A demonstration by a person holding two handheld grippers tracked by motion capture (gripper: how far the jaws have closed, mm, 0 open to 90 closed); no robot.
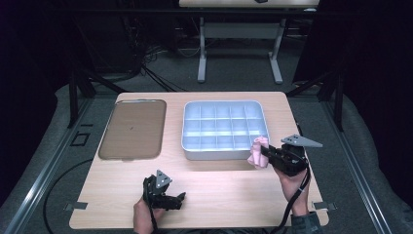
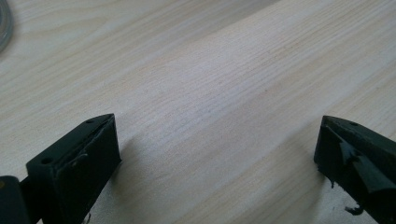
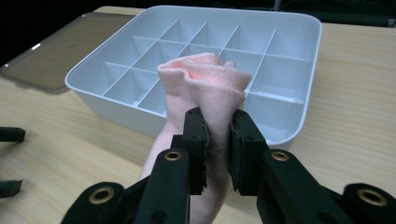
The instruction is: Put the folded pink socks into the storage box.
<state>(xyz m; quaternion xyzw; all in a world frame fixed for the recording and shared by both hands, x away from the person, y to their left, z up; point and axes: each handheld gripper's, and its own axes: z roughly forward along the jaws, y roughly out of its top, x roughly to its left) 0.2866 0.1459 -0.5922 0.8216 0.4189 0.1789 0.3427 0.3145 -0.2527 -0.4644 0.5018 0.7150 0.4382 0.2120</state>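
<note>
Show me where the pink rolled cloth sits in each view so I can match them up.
High view: the pink rolled cloth is right of centre, beside the near right corner of the white plastic divided tray, held by the right gripper.
Right gripper view: the cloth is at centre, pinched between the black fingers.
Left gripper view: wooden table, no cloth.
Shared landmark: the tray.

Overhead forward-down view; close jaw-level views, sharing table (image 1: 219, 180).

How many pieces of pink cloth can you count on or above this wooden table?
1. The pink knitted cloth is pinched in the right gripper, held beside the near right corner of the white compartment tray.
</note>
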